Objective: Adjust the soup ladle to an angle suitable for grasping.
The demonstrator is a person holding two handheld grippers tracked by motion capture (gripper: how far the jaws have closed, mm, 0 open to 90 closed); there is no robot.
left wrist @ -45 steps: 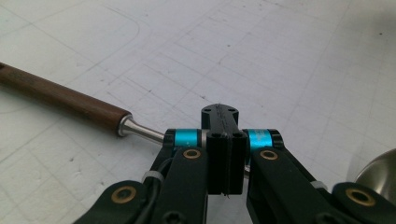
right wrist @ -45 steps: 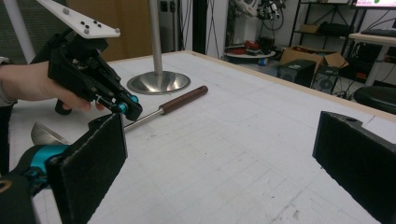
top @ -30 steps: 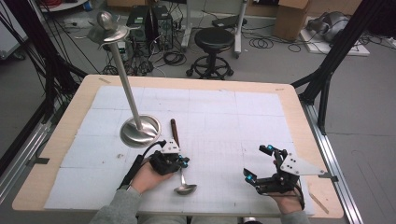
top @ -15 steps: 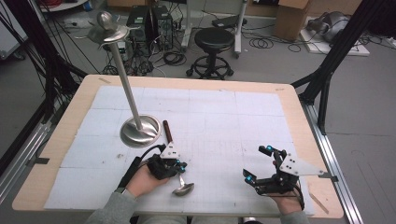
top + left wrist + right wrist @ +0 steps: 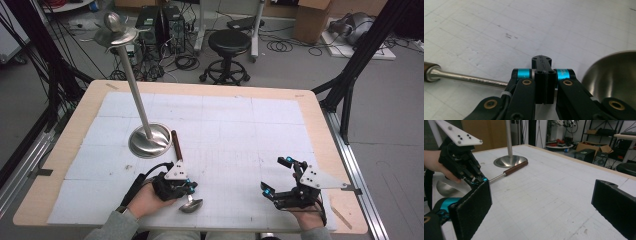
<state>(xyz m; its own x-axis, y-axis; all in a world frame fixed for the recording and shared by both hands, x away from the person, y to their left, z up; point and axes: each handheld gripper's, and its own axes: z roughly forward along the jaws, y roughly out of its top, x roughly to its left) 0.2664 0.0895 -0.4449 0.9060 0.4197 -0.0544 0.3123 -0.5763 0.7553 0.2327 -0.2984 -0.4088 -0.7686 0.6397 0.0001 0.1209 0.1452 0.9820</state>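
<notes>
A ladle (image 5: 176, 142) with a brown wooden handle, a thin steel shaft and a steel bowl (image 5: 191, 204) lies on the white table mat. My left gripper (image 5: 186, 192) is shut on the ladle's shaft just above the bowl. In the left gripper view the jaws (image 5: 545, 75) stand pressed together, with the shaft (image 5: 469, 78) running out to the left and the bowl (image 5: 614, 75) at the right. My right gripper (image 5: 276, 175) rests near the front right of the table, open and holding nothing. In the right gripper view its wide-apart jaws (image 5: 544, 202) face the ladle's handle (image 5: 515, 168) and the left gripper (image 5: 480, 180).
A tall metal stand (image 5: 149, 140) with a round base and a disc on top of its pole rises just beyond the ladle's handle; its base (image 5: 510, 161) almost touches the handle. The wooden table rim (image 5: 320, 120) frames the mat. Stools, boxes and cables lie beyond the far edge.
My left hand has shifted slightly left and toward the front edge, carrying the ladle with it. The right gripper has kept still.
</notes>
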